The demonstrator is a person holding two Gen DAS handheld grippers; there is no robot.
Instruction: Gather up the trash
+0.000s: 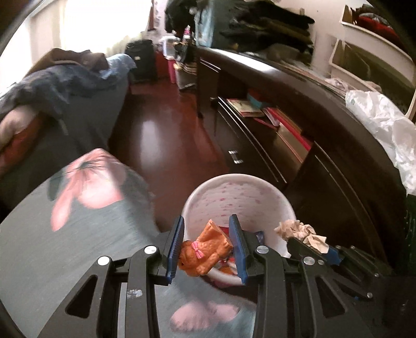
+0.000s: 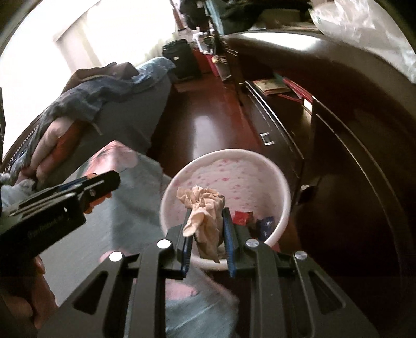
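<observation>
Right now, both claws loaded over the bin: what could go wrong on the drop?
1. The orange toy in the left claw sits near the bin's near rim and could fall outside.
2. The crumpled paper in the right claw is wedged between the pads and may stick on release.
3. The claws are close together and could bump.

Red wood floor [image 1: 166, 135], dark cabinets [image 1: 260, 145], bright window [image 1: 98, 23].
</observation>
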